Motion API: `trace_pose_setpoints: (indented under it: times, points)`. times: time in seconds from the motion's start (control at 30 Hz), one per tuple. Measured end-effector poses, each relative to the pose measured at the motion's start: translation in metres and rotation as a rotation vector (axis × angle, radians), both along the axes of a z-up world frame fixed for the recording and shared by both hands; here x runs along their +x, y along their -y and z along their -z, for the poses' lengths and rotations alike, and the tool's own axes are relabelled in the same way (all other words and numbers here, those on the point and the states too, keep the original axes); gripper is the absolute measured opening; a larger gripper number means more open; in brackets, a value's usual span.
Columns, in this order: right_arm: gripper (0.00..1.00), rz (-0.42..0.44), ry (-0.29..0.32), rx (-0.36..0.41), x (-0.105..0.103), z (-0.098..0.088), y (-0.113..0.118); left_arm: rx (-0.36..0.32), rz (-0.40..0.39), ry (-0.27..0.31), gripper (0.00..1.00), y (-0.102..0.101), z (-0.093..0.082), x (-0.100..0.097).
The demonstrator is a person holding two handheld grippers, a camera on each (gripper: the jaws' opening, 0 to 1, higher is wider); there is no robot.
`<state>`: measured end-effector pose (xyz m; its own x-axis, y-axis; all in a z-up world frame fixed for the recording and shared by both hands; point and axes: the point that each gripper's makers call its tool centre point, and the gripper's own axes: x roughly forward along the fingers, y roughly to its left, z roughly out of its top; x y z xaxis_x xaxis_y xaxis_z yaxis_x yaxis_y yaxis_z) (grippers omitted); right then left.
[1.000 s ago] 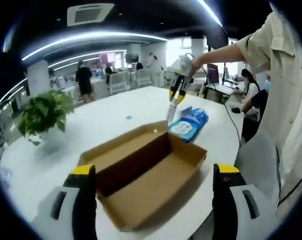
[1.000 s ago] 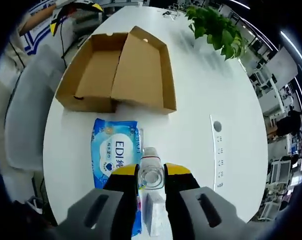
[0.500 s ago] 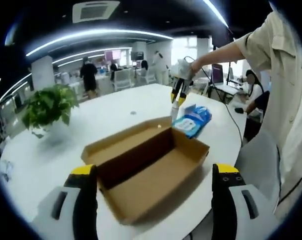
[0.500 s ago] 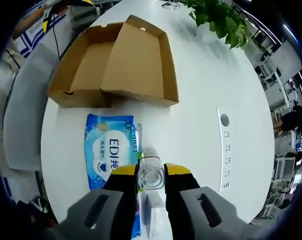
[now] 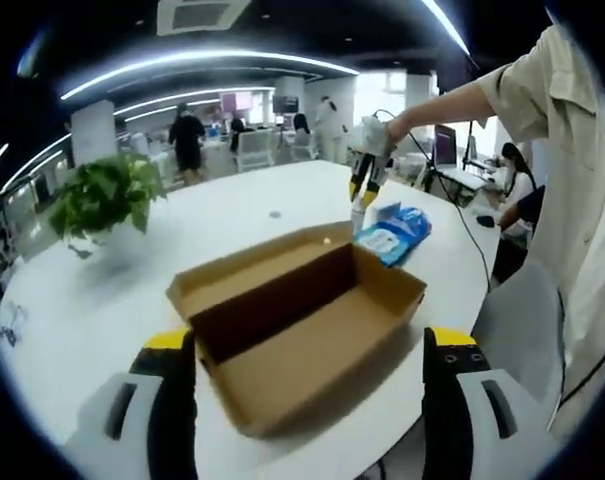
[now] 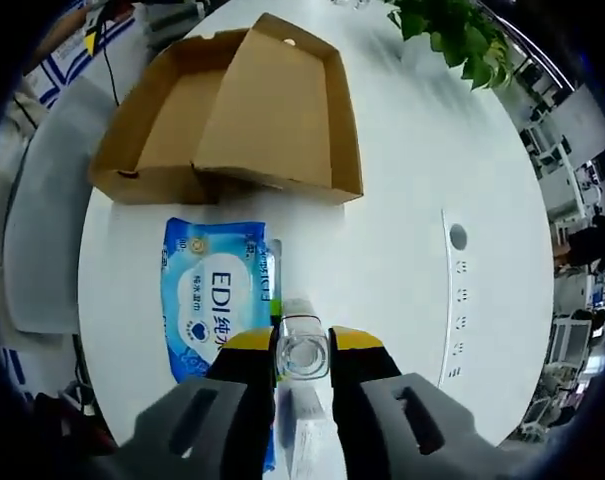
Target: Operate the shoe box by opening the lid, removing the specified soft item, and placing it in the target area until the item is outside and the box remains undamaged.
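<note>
1. Compared with a second ago, the box (image 5: 302, 330) sits a bit farther ahead in the left gripper view, and in the right gripper view the wipes pack (image 6: 219, 295) shows more fully, so the hands have shifted a little; nothing on the table looks moved.
2. Left gripper (image 5: 307, 400): jaws spread wide, nothing between them, box just ahead in the gap.
3. Right gripper (image 6: 302, 355): clenched on a clear bottle (image 6: 302, 345), which stands between the yellow tips. From the left gripper view you see it held over the table beyond the box (image 5: 362, 190).
4. Wipes pack is out of the box, flat on the table just beside the box's long wall, left of the bottle and partly under the right gripper.
5. Surface is a big white oval table (image 6: 432, 160), with a plant (image 5: 102, 195) at its far side. Room is an open office with strip lights; people stand at the back.
6. Box is open, lid (image 6: 277, 110) folded back, and it looks empty.
</note>
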<state>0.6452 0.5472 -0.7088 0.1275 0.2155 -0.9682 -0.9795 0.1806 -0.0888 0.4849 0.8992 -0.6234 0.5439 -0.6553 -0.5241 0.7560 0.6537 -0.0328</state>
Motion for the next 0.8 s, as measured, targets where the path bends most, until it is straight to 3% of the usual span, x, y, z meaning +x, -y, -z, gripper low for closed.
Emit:
trace_pose_setpoints:
  times: [0.43, 0.8]
  points:
    - [0.22, -0.008, 0.037, -0.002, 0.008, -0.002, -0.003, 0.020, -0.061, -0.010, 0.90, -0.015, 0.009, 0.004]
    - [0.27, 0.012, 0.102, 0.030, 0.013, -0.021, -0.008, 0.050, -0.126, 0.017, 0.77, -0.033, 0.014, 0.013]
